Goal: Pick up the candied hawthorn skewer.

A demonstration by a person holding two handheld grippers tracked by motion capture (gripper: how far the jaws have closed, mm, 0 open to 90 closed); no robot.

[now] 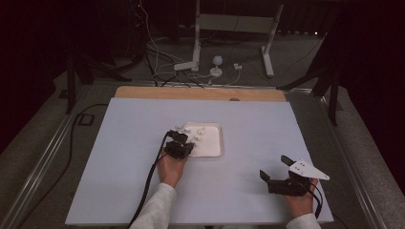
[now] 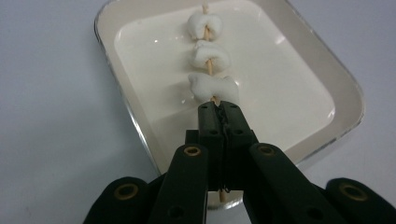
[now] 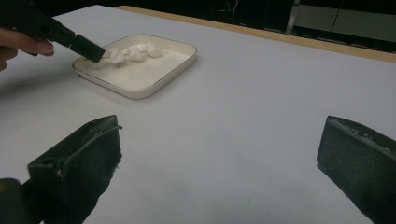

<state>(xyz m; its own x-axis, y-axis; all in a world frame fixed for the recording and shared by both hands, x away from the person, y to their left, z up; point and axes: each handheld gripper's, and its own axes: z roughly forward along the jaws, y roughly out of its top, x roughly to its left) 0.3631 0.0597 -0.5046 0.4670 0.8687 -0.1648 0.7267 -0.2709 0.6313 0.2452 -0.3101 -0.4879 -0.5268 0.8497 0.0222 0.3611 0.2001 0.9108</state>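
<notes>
**White marshmallow skewer held over shallow tray**

Black tongs in the person's right hand hover near the front right of the pale blue counter, jaws spread wide with nothing between them. Farther in, the left tongs are clenched on a thin wooden skewer threaded with three white marshmallows, gripping the stick just below the nearest piece. The skewer reaches out over a shallow, glossy cream tray with rounded corners, which sits near the middle of the counter; whether the marshmallows touch the tray's floor cannot be told. The left hand, in a light grey sleeve, comes in from the front edge, a black cable trailing back from its tongs. Beyond the counter's wooden far edge, white cables lie on the dark floor.
</notes>
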